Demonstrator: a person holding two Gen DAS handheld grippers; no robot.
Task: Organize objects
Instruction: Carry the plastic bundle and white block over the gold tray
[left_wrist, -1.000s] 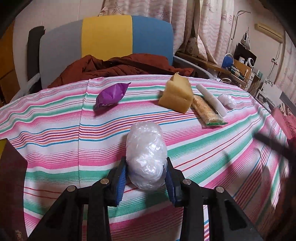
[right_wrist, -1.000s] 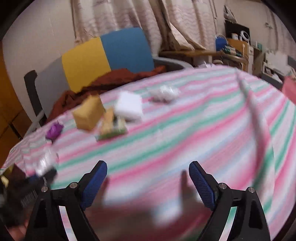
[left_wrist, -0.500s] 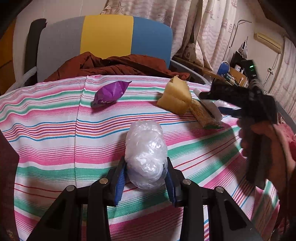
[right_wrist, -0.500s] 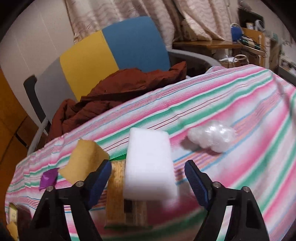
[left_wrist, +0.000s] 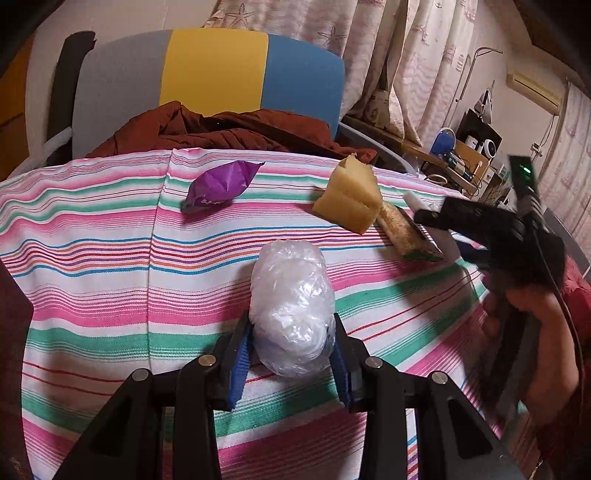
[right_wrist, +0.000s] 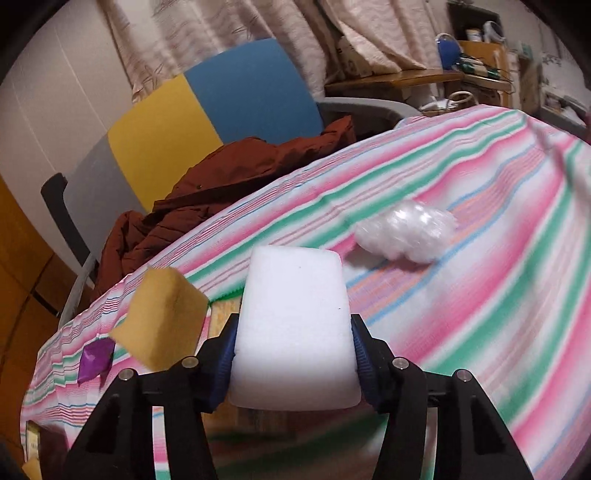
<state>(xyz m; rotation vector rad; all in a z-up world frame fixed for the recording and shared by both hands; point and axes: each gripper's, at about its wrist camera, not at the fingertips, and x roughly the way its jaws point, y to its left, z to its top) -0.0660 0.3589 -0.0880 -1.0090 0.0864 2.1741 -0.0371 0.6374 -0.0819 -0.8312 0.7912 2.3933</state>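
Jaws of the left gripper (left_wrist: 291, 354) clamp a plastic bundle (left_wrist: 291, 310); right gripper (right_wrist: 293, 354) jaws are closing on a white sponge (right_wrist: 293, 328).

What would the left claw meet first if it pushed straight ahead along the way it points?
Apart from the plastic bundle already between its fingers, probably only striped tablecloth; the purple packet lies farther off, leftward.

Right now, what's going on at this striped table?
A person is sorting items with handheld tongs. The left tongs are shut on a clear plastic-wrapped bundle resting on the striped tablecloth. The right tongs are closing around a white foam block, pads at its sides. A yellow sponge, purple packet and second plastic bundle lie loose.
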